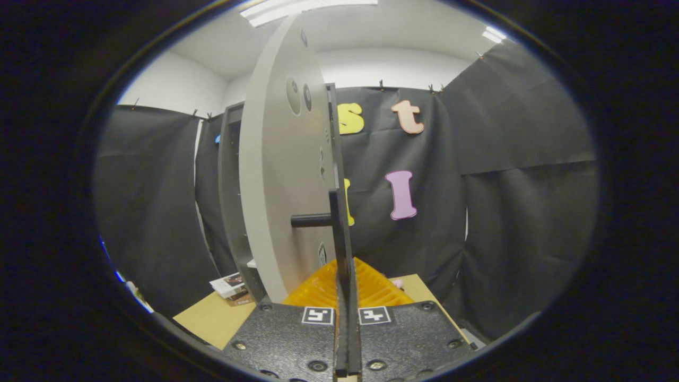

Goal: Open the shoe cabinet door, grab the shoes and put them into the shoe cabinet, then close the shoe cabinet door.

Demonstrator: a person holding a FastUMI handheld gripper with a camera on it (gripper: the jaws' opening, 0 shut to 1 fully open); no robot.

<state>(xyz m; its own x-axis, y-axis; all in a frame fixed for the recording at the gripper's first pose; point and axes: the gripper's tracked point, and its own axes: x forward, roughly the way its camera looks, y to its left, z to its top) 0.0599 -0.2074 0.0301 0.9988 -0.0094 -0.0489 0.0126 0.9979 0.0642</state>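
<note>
Both fingers (347, 286) of the gripper press on the edge of the shoe cabinet door (281, 175), closed upon it. Door stands ajar, its dark handle (310, 220) projecting; the shoe cabinet (231, 180) lies beyond it.

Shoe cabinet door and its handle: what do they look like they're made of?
The pale grey flat cabinet door, gripped edge-on by the tool, looks like laminated or painted board: smooth, matte, uniform, with round fitting marks. The short black bar handle looks like matte metal or plastic; I can't tell which.
</note>
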